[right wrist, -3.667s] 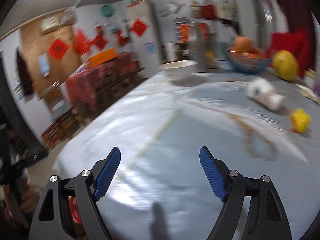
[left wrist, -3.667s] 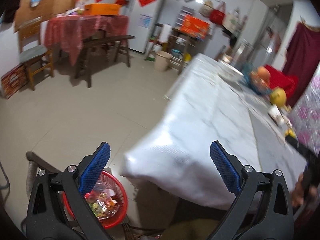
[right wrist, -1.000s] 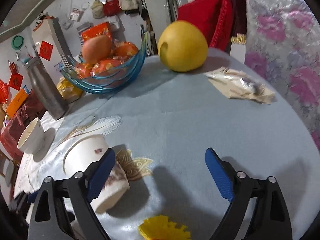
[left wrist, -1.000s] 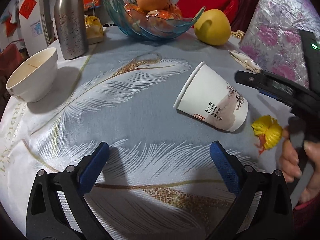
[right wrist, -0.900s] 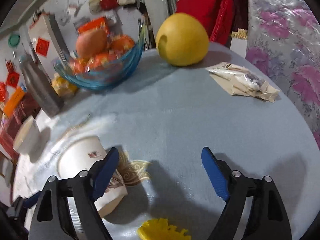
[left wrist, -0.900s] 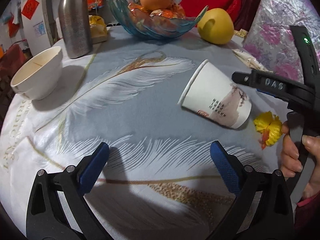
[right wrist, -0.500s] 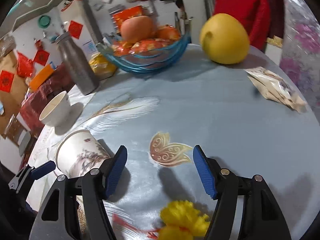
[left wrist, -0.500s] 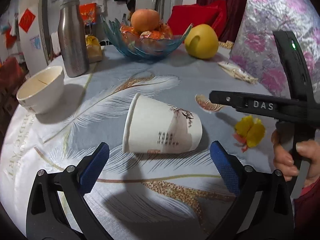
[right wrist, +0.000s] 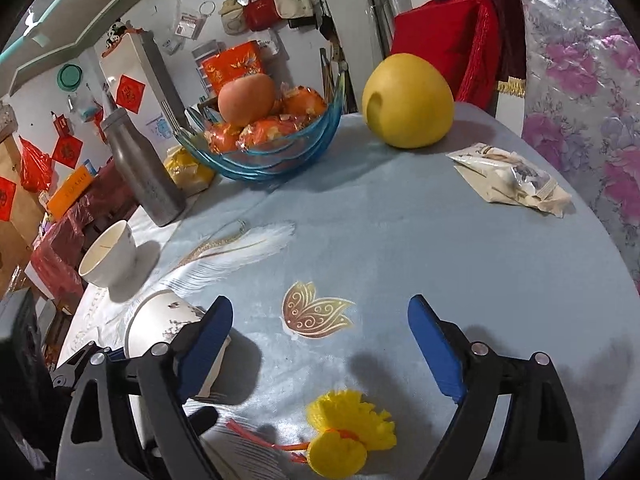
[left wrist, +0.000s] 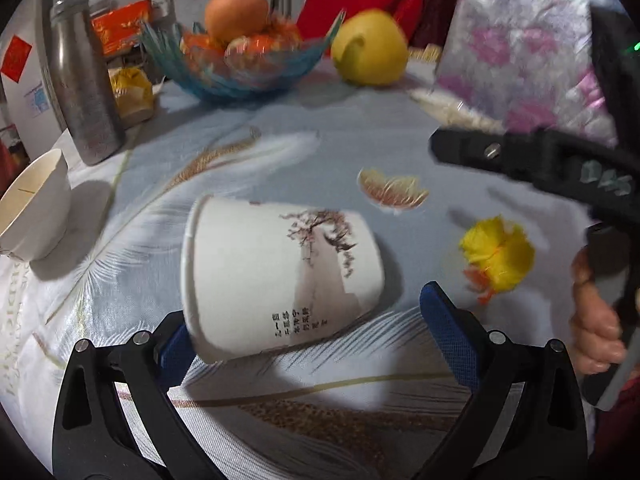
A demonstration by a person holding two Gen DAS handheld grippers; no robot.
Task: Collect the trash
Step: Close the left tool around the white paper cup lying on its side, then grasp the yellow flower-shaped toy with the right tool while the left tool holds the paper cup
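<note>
While level, left fingers astride cup.

In the right wrist view, the paper cup lay at lower left, the net scrap at bottom centre. The fruit bowl stood at upper centre, the wrapper at right, all on the table.
</note>
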